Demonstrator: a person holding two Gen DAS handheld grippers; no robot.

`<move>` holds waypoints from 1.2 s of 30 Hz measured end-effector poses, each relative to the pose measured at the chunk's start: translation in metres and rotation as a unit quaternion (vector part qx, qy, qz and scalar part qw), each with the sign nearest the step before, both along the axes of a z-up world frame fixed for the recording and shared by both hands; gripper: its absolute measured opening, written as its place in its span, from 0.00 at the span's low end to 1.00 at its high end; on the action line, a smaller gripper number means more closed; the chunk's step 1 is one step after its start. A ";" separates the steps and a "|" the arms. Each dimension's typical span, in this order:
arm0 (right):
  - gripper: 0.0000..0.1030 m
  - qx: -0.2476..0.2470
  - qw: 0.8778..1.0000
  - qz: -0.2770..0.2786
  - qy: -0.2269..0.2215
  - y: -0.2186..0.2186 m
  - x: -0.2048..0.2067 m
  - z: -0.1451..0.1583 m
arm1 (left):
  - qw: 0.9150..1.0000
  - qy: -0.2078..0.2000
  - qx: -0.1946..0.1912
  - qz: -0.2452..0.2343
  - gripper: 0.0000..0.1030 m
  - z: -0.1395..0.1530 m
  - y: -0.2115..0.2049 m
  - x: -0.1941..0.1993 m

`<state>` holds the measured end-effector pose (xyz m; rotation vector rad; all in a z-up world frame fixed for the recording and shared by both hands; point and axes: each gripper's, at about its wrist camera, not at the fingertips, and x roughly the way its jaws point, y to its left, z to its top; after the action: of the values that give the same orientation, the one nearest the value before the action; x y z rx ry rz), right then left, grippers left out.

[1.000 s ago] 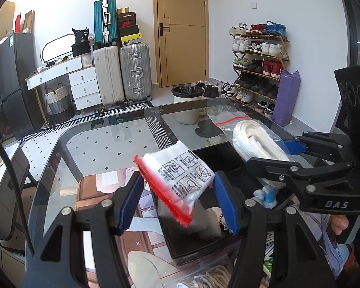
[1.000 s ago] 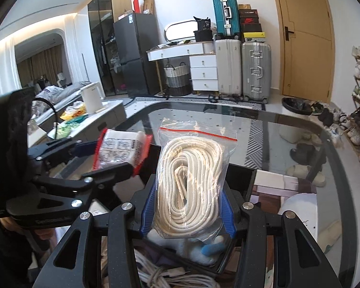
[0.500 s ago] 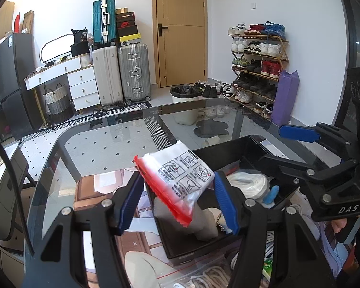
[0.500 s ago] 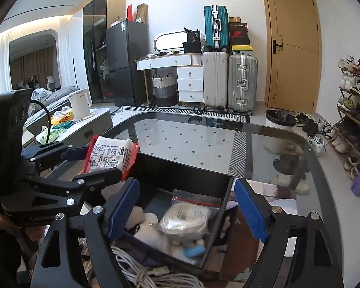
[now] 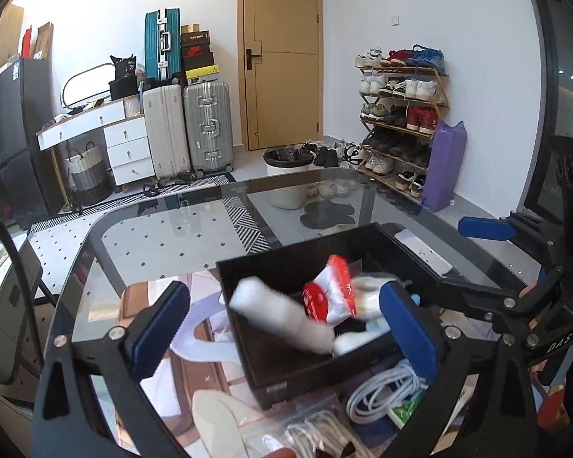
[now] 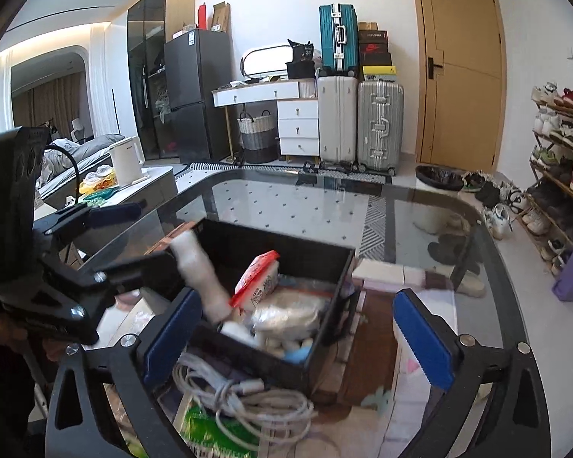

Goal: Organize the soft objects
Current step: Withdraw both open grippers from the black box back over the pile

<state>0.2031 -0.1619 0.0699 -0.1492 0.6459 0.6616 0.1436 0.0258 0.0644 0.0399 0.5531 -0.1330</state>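
Observation:
A black bin (image 5: 286,261) (image 6: 271,234) stands on the glass table. In it lie the red-and-white packet (image 5: 334,294) (image 6: 258,278) and the clear bag of white rope (image 6: 286,313). A blurred white soft roll (image 5: 275,313) (image 6: 198,271) leans at the bin's left side. My left gripper (image 5: 286,328) (image 6: 130,236) hangs over the bin's near edge, its jaws opening with the packet loose below them. Just in front of the bin, my right gripper (image 6: 298,339) (image 5: 473,259) is also opening, and nothing is held between its blue pads (image 6: 424,339).
A coil of white cable (image 6: 244,393) (image 5: 382,397) and a green packet (image 6: 214,431) lie in front of the bin, beside zip bags (image 5: 305,427). The glass table (image 5: 153,236) stretches beyond. Suitcases, drawers and a shoe rack stand along the far wall.
The right gripper let go of the rope bag, which fell into the bin, and drew back. The left gripper then opened and its red-and-white packet dropped into the bin.

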 end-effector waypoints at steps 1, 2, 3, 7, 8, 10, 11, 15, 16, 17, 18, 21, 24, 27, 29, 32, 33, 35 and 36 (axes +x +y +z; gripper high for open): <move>0.99 0.000 1.000 0.000 0.002 -0.003 -0.003 -0.001 | 1.000 0.000 0.001 0.002 0.99 -0.001 0.001 -0.003; 0.99 -0.001 1.000 0.001 0.006 -0.005 -0.006 -0.002 | 1.000 0.000 0.001 0.004 1.00 -0.001 0.001 -0.006; 0.99 -0.001 1.000 0.001 0.008 -0.007 -0.010 -0.003 | 1.000 0.000 -0.002 0.006 1.00 -0.002 0.002 -0.009; 0.99 -0.002 1.000 0.002 0.019 -0.013 -0.024 -0.007 | 1.000 0.001 -0.011 0.016 1.00 -0.005 0.009 -0.025; 0.99 -0.001 1.000 0.002 0.021 -0.015 -0.029 -0.008 | 1.000 -0.001 -0.010 0.018 1.00 -0.005 0.010 -0.029; 0.99 0.000 1.000 0.002 0.027 -0.016 -0.034 -0.009 | 1.000 -0.001 -0.012 0.020 1.00 -0.007 0.012 -0.038; 0.99 0.001 1.000 0.002 0.030 -0.018 -0.039 -0.011 | 1.000 -0.001 -0.013 0.020 1.00 -0.007 0.013 -0.040; 0.99 0.000 0.999 0.002 0.039 -0.018 -0.050 -0.015 | 0.999 -0.005 -0.012 0.032 1.00 -0.008 0.016 -0.053; 0.99 -0.002 0.999 0.001 0.040 -0.018 -0.053 -0.016 | 0.999 -0.003 -0.011 0.033 1.00 -0.008 0.016 -0.056; 0.99 -0.002 0.999 0.000 0.042 -0.020 -0.055 -0.017 | 0.999 -0.003 -0.010 0.034 1.00 -0.008 0.017 -0.057; 0.99 -0.002 0.999 0.000 0.044 -0.021 -0.057 -0.018 | 0.999 -0.002 -0.008 0.036 1.00 -0.008 0.017 -0.059; 0.99 -0.005 0.999 0.000 0.048 -0.024 -0.062 -0.020 | 0.999 -0.003 -0.012 0.038 1.00 -0.008 0.016 -0.066; 0.99 -0.010 0.999 -0.001 0.049 -0.027 -0.066 -0.020 | 0.999 0.000 -0.007 0.035 1.00 -0.011 0.014 -0.071; 0.99 -0.014 0.998 0.000 0.057 -0.027 -0.069 -0.022 | 0.999 0.004 0.000 0.034 1.00 -0.015 0.011 -0.074; 1.00 -0.021 0.998 0.002 0.059 -0.025 -0.072 -0.024 | 0.999 0.007 0.000 0.034 1.00 -0.018 0.009 -0.077; 1.00 -0.028 0.998 0.005 0.065 -0.023 -0.074 -0.027 | 0.999 0.010 0.005 0.036 1.00 -0.021 0.007 -0.078; 1.00 -0.029 0.997 0.006 0.067 -0.022 -0.074 -0.028 | 0.999 0.011 0.005 0.037 1.00 -0.021 0.007 -0.078; 1.00 -0.029 0.997 0.008 0.075 -0.020 -0.073 -0.030 | 0.999 0.015 0.000 0.039 1.00 -0.023 0.008 -0.077; 1.00 -0.031 0.996 0.009 0.078 -0.019 -0.073 -0.031 | 0.999 0.019 -0.006 0.040 1.00 -0.025 0.009 -0.077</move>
<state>0.1305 -0.1805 0.0393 -0.1617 0.8166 0.6763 0.0670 0.0344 0.0399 0.0036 0.5919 -0.0583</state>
